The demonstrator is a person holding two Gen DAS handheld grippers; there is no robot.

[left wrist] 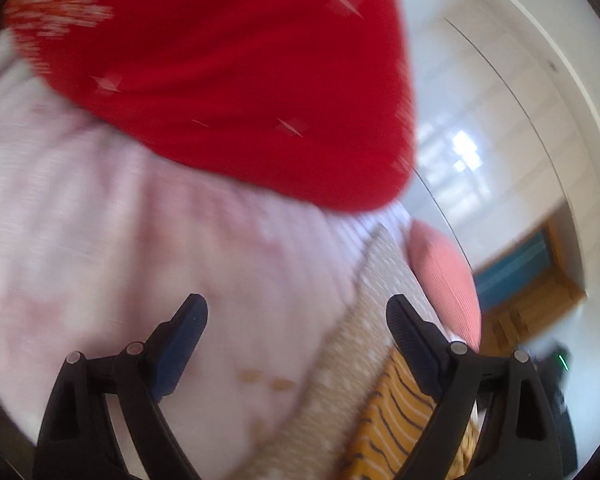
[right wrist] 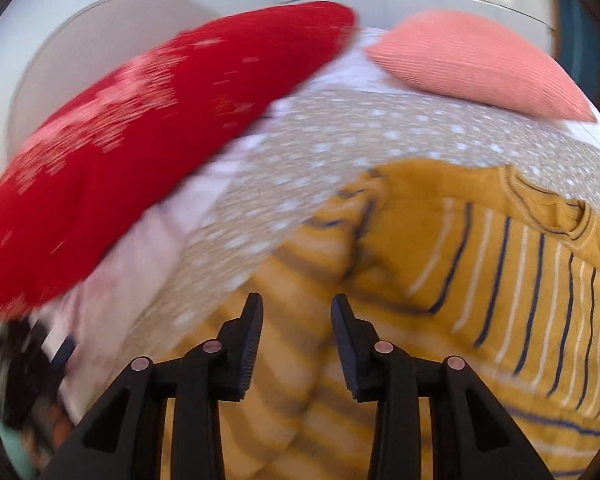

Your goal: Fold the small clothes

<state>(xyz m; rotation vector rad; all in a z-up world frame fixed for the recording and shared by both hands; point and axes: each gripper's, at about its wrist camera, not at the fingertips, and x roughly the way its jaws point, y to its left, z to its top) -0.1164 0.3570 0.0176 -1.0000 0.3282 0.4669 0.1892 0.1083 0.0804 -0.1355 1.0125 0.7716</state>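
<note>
Mustard striped sweater, one, under the right tongs, parted, empty. One red cushion, one pink cushion beyond the left tongs, wide apart, empty.

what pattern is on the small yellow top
Mustard yellow top with thin navy and white stripes, clearest in the right wrist view.
</note>
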